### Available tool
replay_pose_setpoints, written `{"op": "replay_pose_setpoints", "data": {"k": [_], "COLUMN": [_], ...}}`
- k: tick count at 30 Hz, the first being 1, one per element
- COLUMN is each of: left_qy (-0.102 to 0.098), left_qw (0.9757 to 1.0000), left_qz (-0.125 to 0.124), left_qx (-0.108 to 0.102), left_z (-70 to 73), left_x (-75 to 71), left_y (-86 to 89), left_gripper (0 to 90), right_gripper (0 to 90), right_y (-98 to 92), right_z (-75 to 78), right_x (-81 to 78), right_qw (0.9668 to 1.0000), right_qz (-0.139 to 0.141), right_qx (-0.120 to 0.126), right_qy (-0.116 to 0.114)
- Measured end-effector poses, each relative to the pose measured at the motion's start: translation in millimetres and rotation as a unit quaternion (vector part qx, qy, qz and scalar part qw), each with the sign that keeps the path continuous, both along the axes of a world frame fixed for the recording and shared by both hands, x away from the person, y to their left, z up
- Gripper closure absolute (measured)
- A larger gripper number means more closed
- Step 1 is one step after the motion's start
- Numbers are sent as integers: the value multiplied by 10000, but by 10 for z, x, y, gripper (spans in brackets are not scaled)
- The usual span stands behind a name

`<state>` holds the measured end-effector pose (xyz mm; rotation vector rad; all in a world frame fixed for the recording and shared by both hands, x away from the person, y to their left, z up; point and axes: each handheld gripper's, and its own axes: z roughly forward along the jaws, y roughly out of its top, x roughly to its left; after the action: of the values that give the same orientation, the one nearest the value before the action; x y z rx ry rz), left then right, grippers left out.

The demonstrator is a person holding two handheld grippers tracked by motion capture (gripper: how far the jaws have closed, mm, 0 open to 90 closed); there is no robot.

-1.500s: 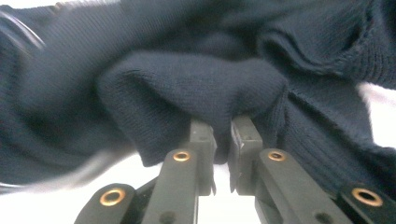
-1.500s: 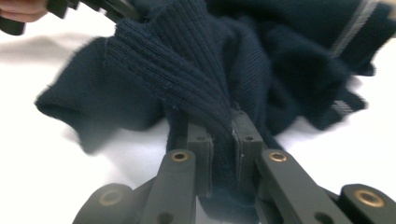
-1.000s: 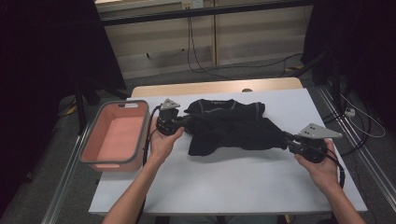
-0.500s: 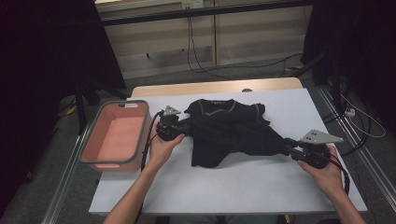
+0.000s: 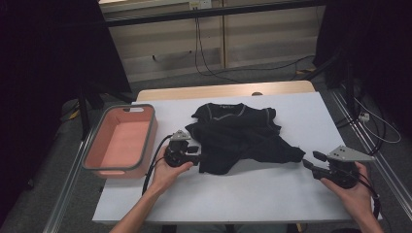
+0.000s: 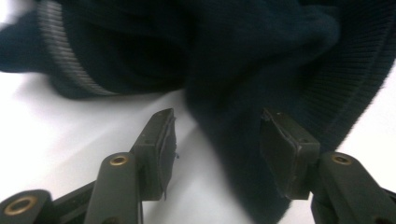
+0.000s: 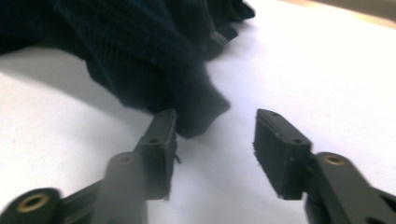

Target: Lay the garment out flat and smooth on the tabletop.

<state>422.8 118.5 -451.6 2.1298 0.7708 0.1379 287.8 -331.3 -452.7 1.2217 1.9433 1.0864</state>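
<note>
White tabletop carries the spread black shirt; left gripper and right gripper, jaws just opening, have released it, folding remains.

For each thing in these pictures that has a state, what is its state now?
Black garment: crumpled on the table, released, lying flat.
Pink basket: upright, empty.
Left gripper: jaws just opened, cloth between them, not pressed.
Right gripper: jaws just opened, at the garment's tip.
</note>
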Motion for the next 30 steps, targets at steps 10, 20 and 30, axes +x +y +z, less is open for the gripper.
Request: {"op": "replay_pose_setpoints", "data": {"k": [10, 20, 30], "left_qy": [-34, 5, -20], "left_qw": [9988, 9989, 9999], "left_qz": [-327, -278, 133], "left_qx": [361, 365, 49], "left_z": [26, 72, 114], "left_x": [-208, -642, -538], "left_y": [1, 369, 462], "left_gripper": [857, 858, 587], "right_gripper": [601, 596, 537], "right_y": [16, 140, 273], "right_z": [81, 85, -59], "right_x": [65, 120, 210], "right_qw": [10000, 9998, 9993], "right_qz": [-49, 191, 209], "right_qx": [14, 37, -96], "right_qy": [-84, 12, 299]}}
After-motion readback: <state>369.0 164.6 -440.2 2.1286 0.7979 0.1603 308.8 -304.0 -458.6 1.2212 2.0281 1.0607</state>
